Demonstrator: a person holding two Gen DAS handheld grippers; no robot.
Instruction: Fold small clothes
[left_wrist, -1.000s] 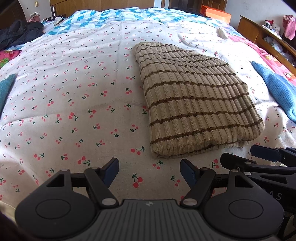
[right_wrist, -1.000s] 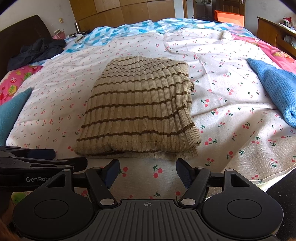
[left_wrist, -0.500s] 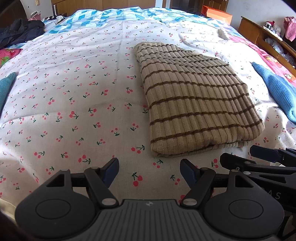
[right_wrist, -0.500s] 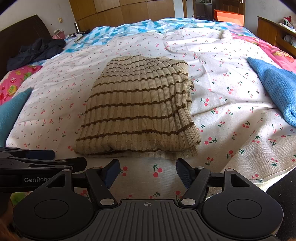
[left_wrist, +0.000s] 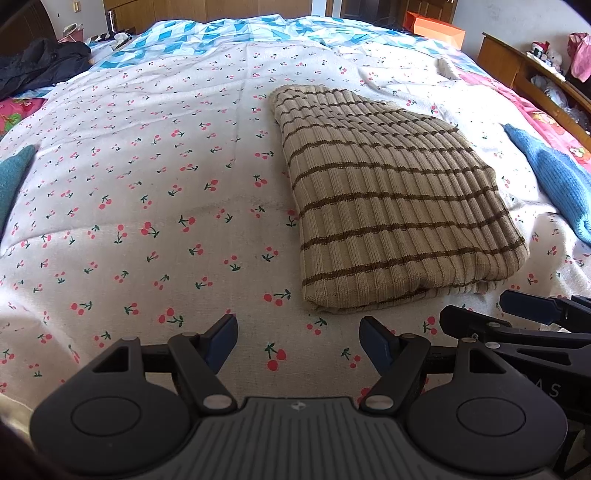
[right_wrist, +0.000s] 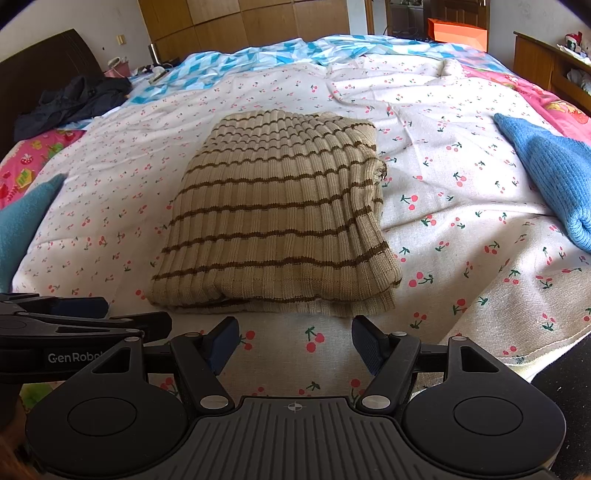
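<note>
While unchanged from before: "GenRobo…" on left gripper (right_wrist: 85, 314); both grippers, right (right_wrist: 294, 341) included, agape, empty, before folded sweater (right_wrist: 273, 221).

White lettering "GenRobo", cut off at right by nearer gripper part, seen on black side of left gripper (right_wrist: 75, 320) in right wrist view. Faint embossed letters "A S" seen on black body of right gripper (left_wrist: 532, 328) in left wrist view; remainder hidden. Print on pink bedding at left edge too blurred to be read. No other legible text found.
</note>
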